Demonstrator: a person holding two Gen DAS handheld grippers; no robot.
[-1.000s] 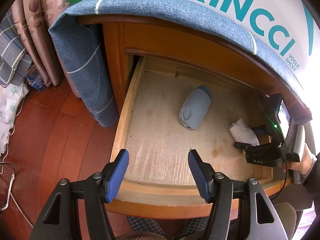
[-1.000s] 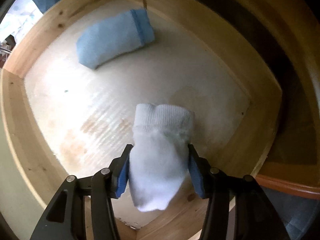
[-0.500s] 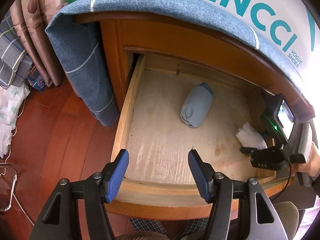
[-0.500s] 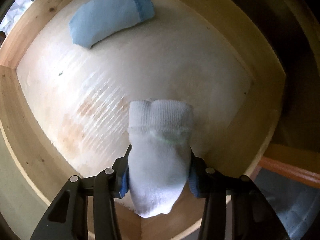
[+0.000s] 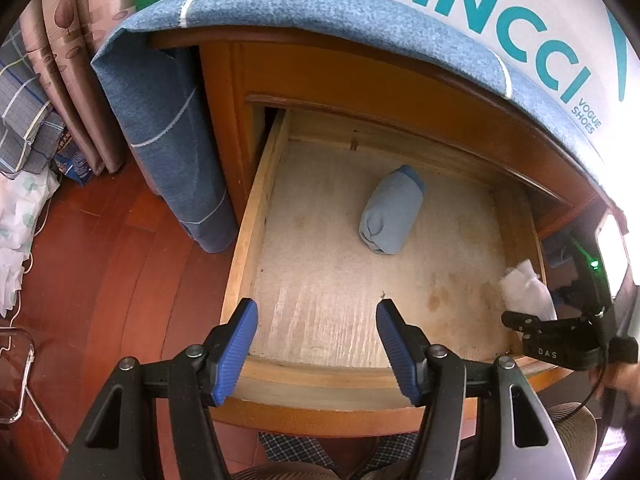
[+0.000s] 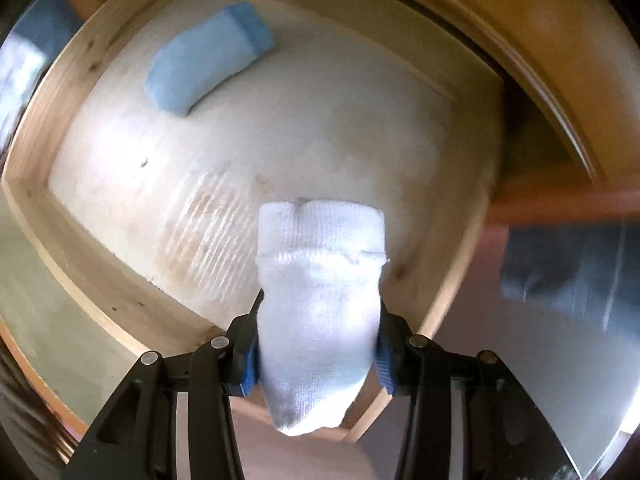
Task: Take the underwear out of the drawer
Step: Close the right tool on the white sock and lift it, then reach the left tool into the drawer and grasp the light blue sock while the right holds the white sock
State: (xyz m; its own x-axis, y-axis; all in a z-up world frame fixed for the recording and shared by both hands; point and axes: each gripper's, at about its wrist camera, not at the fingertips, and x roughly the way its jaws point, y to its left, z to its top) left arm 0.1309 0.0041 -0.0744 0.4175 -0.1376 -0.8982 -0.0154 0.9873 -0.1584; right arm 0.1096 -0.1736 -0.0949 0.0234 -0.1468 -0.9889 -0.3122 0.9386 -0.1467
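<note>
The wooden drawer (image 5: 256, 216) stands pulled open. A rolled light-blue bundle (image 5: 391, 218) lies on its floor toward the back; it also shows in the right wrist view (image 6: 208, 64). My right gripper (image 6: 318, 354) is shut on a rolled white bundle (image 6: 320, 308) and holds it above the drawer's front right corner. In the left wrist view the white bundle (image 5: 526, 292) and right gripper (image 5: 560, 334) sit over the drawer's right wall. My left gripper (image 5: 316, 344) is open and empty, above the drawer's front edge.
A blue cloth (image 5: 172, 128) drapes over the cabinet top and hangs down its left side. A white XINCCI bag (image 5: 520, 32) lies on top. Red wood floor (image 5: 100, 280) lies left, with curtains (image 5: 68, 60) and bags (image 5: 16, 220) beyond.
My right gripper has closed on the white bundle and lifted it up and back toward the drawer's front right corner. My left gripper has hardly moved.
</note>
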